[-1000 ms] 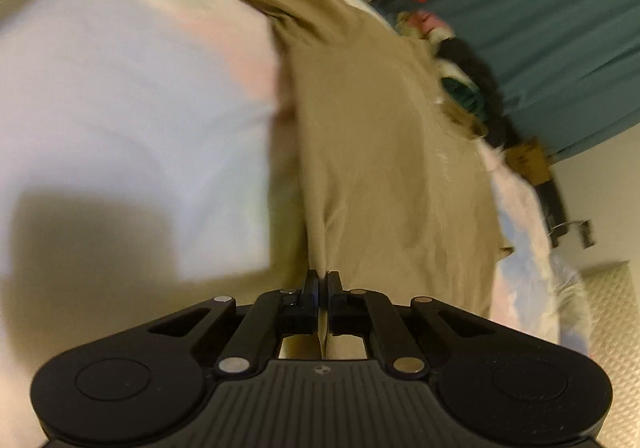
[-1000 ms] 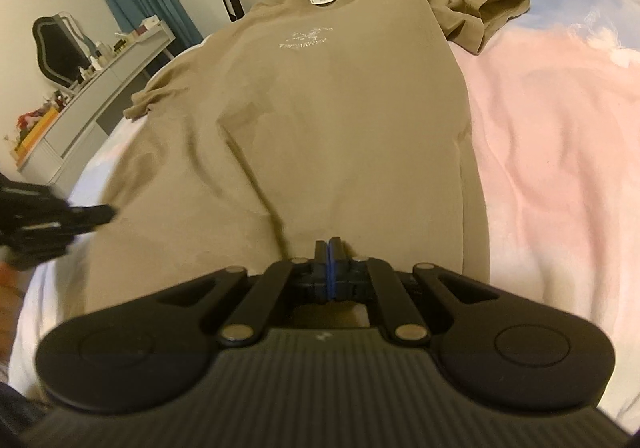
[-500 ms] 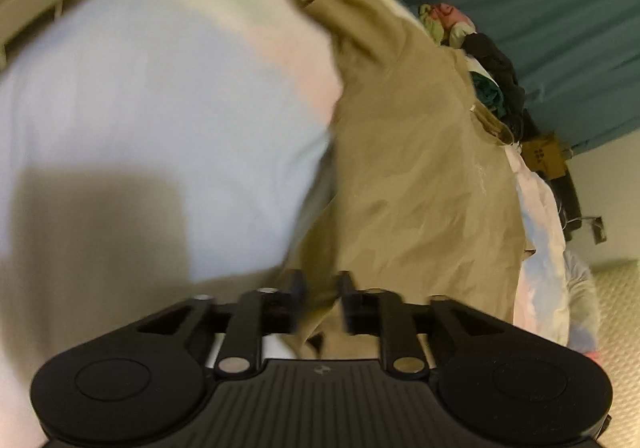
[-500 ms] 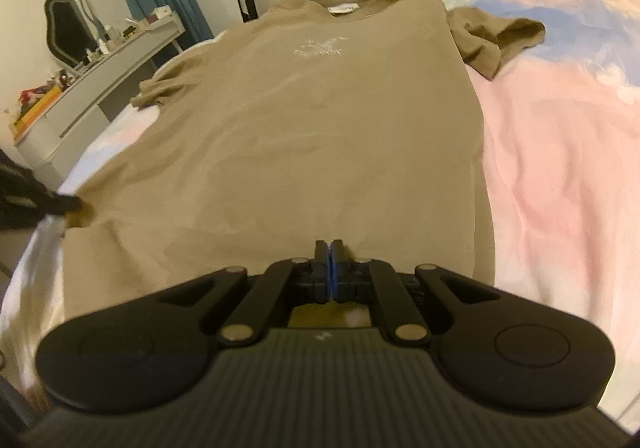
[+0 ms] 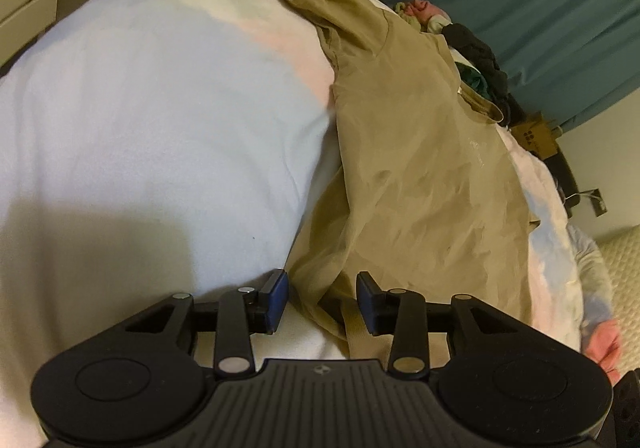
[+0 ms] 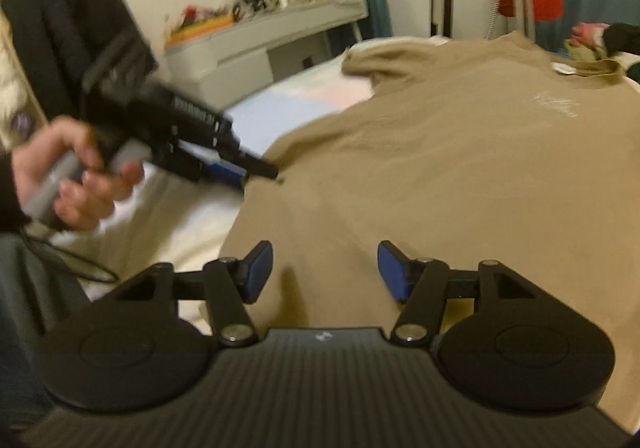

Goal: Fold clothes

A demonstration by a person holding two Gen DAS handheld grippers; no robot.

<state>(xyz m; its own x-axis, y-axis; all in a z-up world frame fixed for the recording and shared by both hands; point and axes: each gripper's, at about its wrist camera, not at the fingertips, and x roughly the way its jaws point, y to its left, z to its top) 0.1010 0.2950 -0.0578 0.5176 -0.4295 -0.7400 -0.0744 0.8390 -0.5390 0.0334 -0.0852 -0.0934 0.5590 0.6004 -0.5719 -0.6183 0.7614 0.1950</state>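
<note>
Spread flat, chest side up, across the pastel bedspread [image 5: 152,120]: a tan T-shirt [image 6: 440,176], collar far, hem near, sleeves out to left and right. Soft, light and limp by the look, likely best pinched at hem corners or side seams. Left gripper [image 5: 322,298] and right gripper [image 6: 324,268] both spread wide over the hem, gripping nothing; no containers visible.
</note>
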